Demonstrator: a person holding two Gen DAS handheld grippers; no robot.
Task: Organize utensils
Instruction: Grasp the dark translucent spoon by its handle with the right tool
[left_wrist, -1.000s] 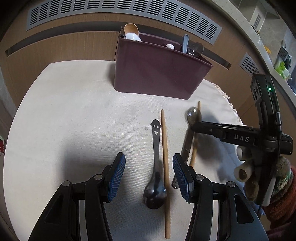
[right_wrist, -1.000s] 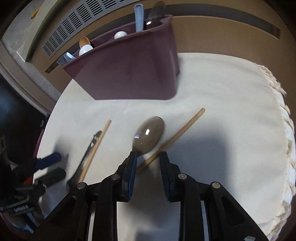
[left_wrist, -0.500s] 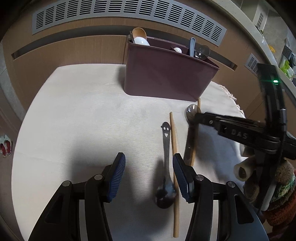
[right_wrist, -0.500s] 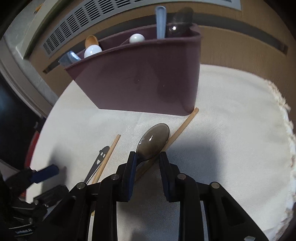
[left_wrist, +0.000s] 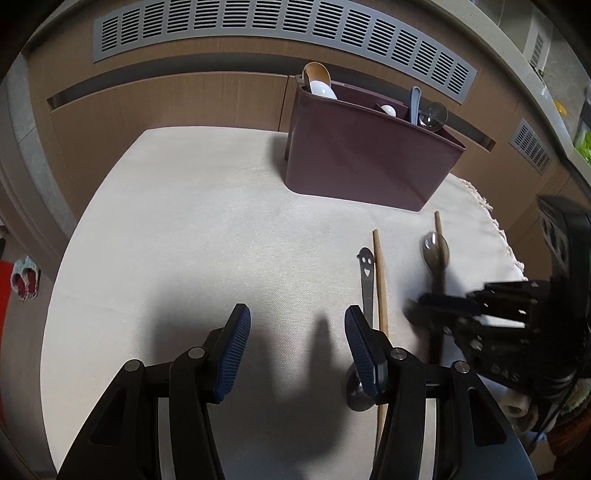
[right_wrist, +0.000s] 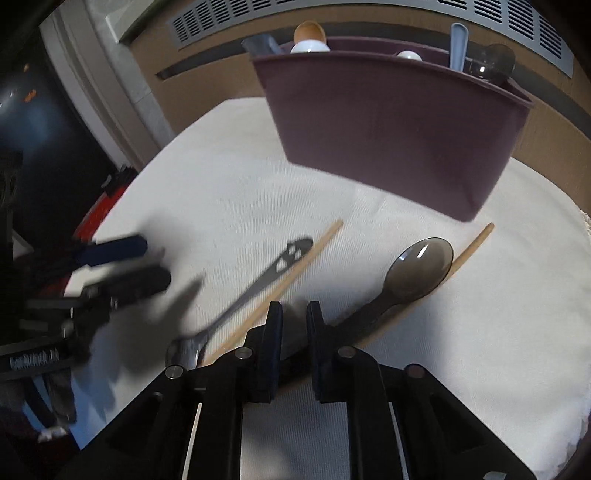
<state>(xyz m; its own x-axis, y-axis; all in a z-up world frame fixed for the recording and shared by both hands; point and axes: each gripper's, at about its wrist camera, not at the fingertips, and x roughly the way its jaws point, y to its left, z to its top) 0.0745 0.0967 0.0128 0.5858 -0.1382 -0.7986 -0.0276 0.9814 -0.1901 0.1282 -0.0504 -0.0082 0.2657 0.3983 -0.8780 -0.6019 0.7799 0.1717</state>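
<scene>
Here the left wrist view takes in the whole cloth-covered table, with a wide bare stretch of cloth from nine to twelve o'clock of the left gripper, whose blue-padded jaws are held wide apart with nothing between them. From this view the right gripper is seen only as a blurred black shape at three o'clock, low over the cloth. What is shown only in the right wrist view is the narrow gap between the right gripper jaws, with the dark handle of the translucent smoky spoon running down toward that gap; whether the handle is actually pinched cannot be told, as its end is hidden behind the jaws. The spoon bowl is laid at one o'clock, resting against a wooden chopstick. At eleven o'clock a metal spoon with a smiley-face handle is seen beside a second chopstick. The maroon utensil caddy is stood at twelve o'clock near the table's far edge, already holding several spoons. The fringed cloth edge is passed close at two o'clock in the left view, leaving little room there.
</scene>
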